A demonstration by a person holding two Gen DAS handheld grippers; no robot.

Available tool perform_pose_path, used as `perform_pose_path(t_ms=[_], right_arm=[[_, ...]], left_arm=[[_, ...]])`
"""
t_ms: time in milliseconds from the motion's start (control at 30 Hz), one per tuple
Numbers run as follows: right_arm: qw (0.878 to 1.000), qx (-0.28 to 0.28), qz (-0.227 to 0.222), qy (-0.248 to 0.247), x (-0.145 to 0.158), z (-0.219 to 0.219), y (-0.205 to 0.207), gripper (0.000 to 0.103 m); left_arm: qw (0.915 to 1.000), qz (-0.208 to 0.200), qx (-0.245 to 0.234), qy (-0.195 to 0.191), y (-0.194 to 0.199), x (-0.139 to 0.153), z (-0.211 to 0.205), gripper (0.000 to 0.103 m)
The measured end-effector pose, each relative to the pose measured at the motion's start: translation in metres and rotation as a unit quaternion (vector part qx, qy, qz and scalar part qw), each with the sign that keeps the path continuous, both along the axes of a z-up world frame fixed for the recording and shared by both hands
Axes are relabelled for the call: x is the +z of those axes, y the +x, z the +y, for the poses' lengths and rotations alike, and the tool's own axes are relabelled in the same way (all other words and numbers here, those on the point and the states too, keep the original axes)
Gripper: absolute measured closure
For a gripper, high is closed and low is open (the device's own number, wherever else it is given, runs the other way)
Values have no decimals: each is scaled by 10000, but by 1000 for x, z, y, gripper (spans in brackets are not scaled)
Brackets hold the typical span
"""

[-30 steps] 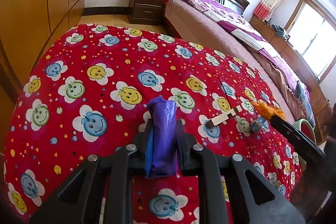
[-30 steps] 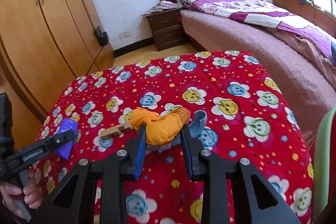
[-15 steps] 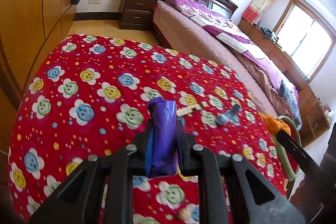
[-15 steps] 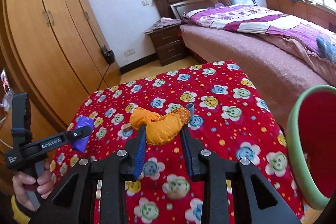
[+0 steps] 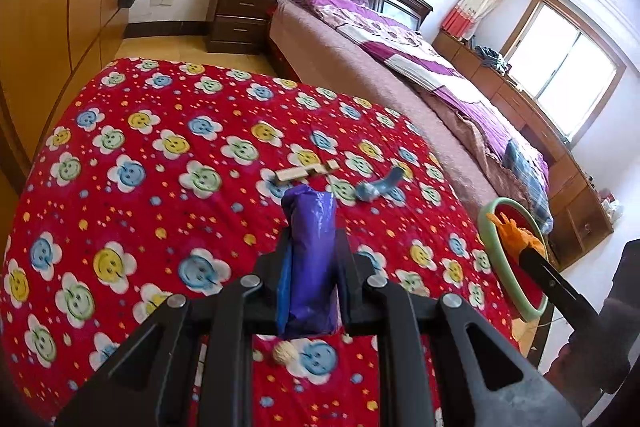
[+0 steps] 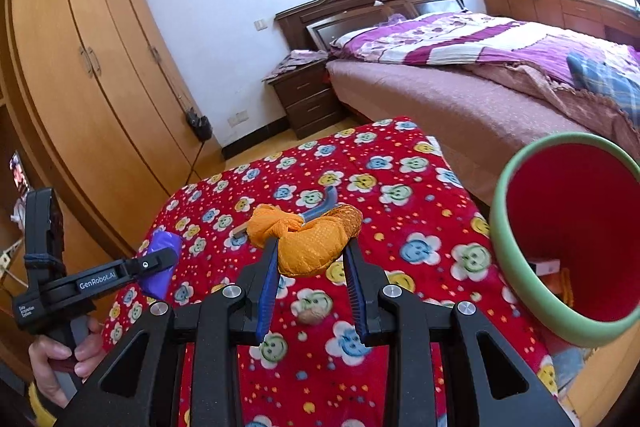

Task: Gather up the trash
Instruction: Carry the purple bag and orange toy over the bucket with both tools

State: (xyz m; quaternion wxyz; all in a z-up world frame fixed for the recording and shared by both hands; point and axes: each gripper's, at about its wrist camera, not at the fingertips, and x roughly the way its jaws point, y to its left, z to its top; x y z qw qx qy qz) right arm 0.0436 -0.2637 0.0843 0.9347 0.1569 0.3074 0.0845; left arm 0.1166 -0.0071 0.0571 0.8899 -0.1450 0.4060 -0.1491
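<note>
My left gripper [image 5: 312,259] is shut on a purple plastic wad [image 5: 310,259], held above the red smiley-flower cloth [image 5: 140,163]. My right gripper [image 6: 312,259] is shut on an orange mesh wad [image 6: 312,243], held above the cloth left of the red bin with a green rim [image 6: 516,267]. In the left wrist view the orange wad [image 5: 514,233] sits in front of the bin's mouth [image 5: 490,239]. A pale wooden piece [image 5: 304,173], a grey-blue scrap [image 5: 378,187] and a small tan ball [image 5: 284,353] lie on the cloth.
The bin [image 6: 560,227] holds some items at its bottom. A bed [image 6: 480,83] stands beyond the cloth, with a nightstand [image 6: 308,95] and wooden wardrobes [image 6: 92,75] to the left. The left gripper [image 6: 160,261] and its hand show in the right wrist view.
Both grippers have risen and pulled back with their loads. The right gripper has moved right, and the bin has come further into view.
</note>
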Motion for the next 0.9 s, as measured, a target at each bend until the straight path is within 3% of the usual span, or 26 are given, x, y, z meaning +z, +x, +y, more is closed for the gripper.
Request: perform_pose_path(t_ms=[900], right_arm=[[9972,-653,-174,310,1,-68,-48,71]], left_arm=[[9983,22,-562,-124,-22,14,-59,85]])
